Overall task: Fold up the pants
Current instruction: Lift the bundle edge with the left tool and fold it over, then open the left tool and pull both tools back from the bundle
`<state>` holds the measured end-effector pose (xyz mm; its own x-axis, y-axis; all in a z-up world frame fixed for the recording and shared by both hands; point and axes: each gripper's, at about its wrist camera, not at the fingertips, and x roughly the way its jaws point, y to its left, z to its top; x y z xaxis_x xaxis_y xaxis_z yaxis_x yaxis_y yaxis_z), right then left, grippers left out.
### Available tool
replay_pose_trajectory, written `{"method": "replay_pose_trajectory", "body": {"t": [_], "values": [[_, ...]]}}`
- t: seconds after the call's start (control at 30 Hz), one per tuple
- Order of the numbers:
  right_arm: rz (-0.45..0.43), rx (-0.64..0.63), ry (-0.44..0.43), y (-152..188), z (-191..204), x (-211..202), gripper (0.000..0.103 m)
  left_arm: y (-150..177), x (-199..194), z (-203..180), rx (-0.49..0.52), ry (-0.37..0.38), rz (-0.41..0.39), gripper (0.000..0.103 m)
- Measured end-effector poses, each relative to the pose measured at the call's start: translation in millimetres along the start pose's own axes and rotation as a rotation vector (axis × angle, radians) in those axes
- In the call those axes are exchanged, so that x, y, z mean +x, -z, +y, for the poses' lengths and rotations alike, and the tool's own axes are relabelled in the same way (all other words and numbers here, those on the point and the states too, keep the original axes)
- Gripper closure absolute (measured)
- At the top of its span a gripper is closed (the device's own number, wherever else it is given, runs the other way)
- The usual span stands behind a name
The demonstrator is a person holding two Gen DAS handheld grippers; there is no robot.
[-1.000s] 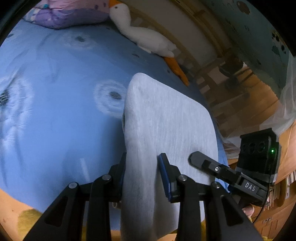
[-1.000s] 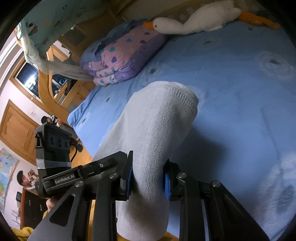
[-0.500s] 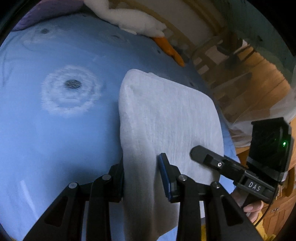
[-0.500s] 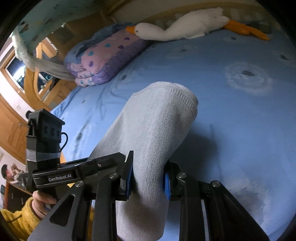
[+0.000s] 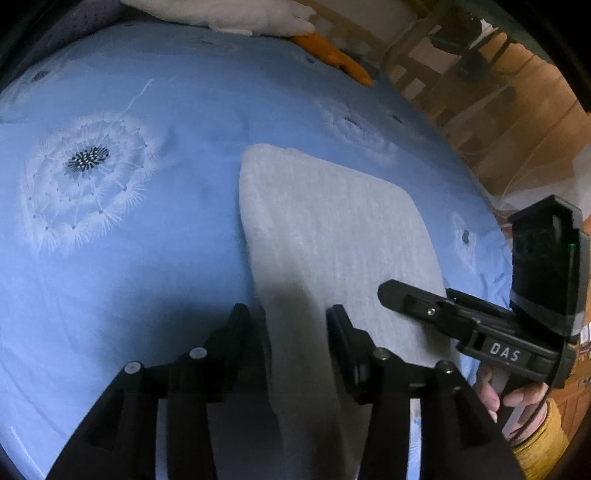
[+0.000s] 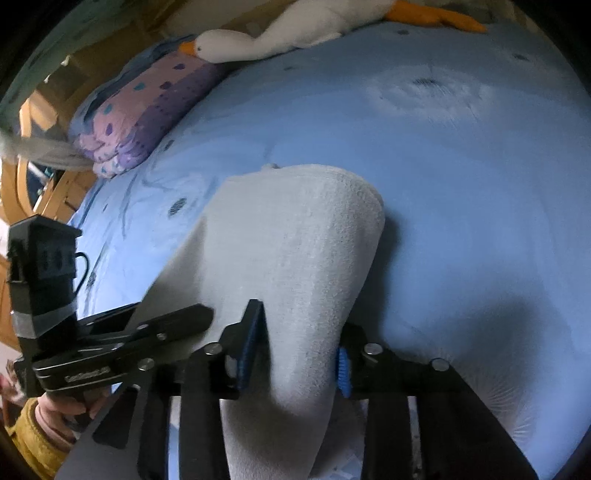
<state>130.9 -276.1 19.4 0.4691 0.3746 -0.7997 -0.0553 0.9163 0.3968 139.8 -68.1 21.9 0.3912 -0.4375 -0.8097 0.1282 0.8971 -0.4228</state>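
Pale grey knit pants [image 5: 332, 229], folded into a thick soft-edged panel, spread over a blue dandelion-print bed sheet [image 5: 129, 258]. Near edge pinched by left gripper [image 5: 291, 325] and right gripper [image 6: 295, 343], fingers clamped on fabric.

Inspector: Ahead of your left gripper [image 5: 291, 328], open blue bedsheet [image 5: 147, 258] lies left of the grey pants [image 5: 332, 236]; you can pass there.

Operator: And obstacles?

Inspector: The right gripper [image 5: 443, 314] sits just beside, on your right. Plush goose [image 6: 280, 33] and purple pillow [image 6: 144, 110] line the far edge.
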Motion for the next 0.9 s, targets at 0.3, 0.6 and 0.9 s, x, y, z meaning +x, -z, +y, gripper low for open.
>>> {"method": "replay_pose_trajectory", "body": {"t": [0.3,0.6,0.9], "values": [[-0.048,0.009,0.091,14.6,7.8,-35.6,0.059,16.4,-37.4,-10.0,0.097,-0.126,0.002,0.055],[-0.028,0.045,0.172,54.4,6.9,-42.3,0.057,28.1,-30.9,-5.1,0.112,-0.194,-0.018,0.041],[-0.043,0.076,0.205,59.9,10.7,-52.4,0.048,37.4,-48.8,-11.2,0.13,-0.225,-0.004,0.039]]}}
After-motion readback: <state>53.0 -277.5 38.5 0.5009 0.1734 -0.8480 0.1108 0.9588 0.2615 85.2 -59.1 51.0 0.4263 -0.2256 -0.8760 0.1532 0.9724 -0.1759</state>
